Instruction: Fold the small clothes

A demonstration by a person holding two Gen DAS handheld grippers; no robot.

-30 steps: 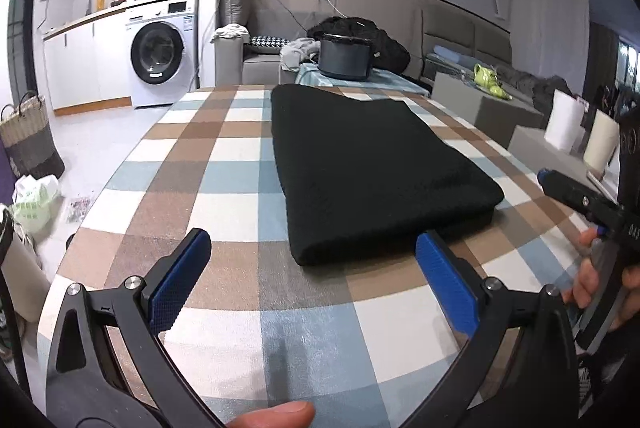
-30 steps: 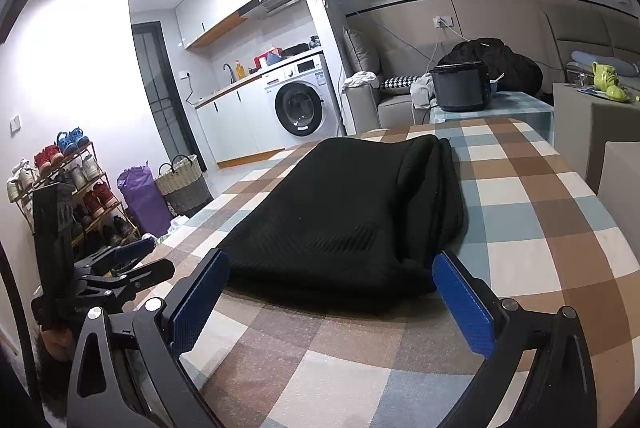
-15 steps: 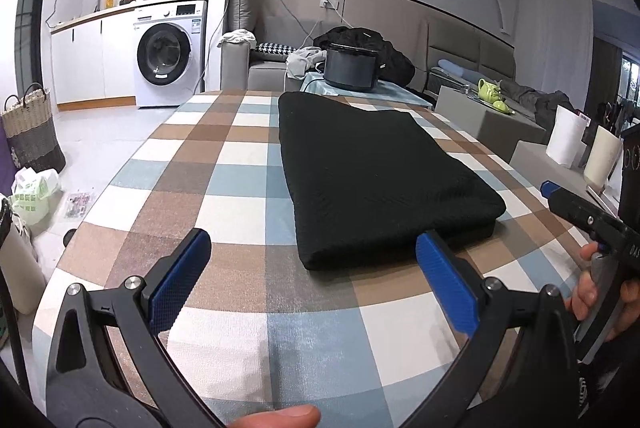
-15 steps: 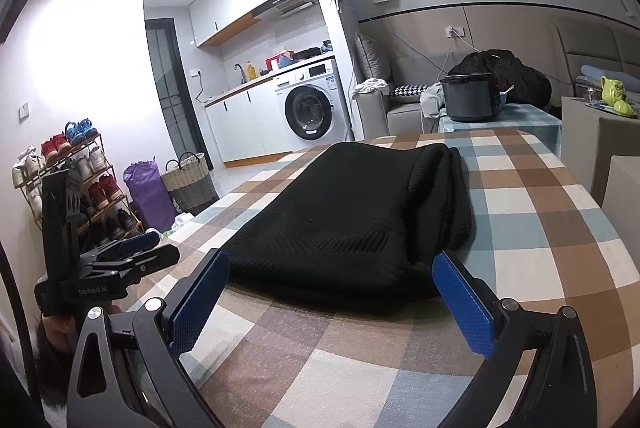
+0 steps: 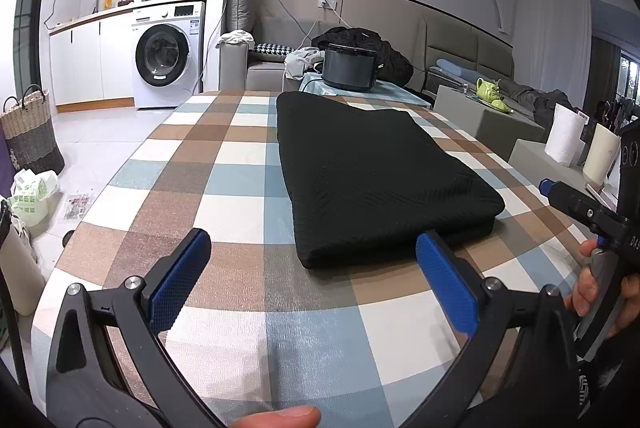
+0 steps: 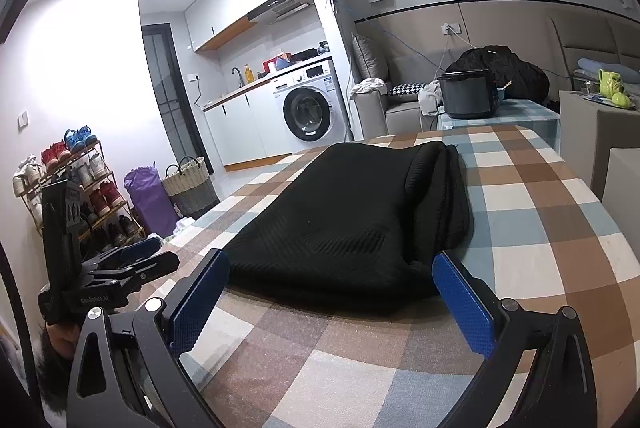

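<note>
The black garment (image 5: pixel 372 176) lies folded into a thick oblong on the checked tablecloth (image 5: pixel 224 196), its long side running away from the person toward the far end of the table. In the right wrist view its stacked layers show along the right edge, rounded and a little uneven.

The left gripper (image 5: pixel 312 268) hangs just short of the garment's near edge, fingers spread wide with nothing between them. The right gripper (image 6: pixel 332 292) sits at the near right corner, also wide apart and holding nothing; the cloth lies ahead of its pads, not between them.

Judging by the shape, most of the folding looks done and the hands are between grasps. Either one more fold across the length is left, or the piece only needs squaring. A further fold would call for both grippers to close on the near edge at its two corners, taking all layers together so the stack does not slide apart, then carrying it over toward the far end.
</note>
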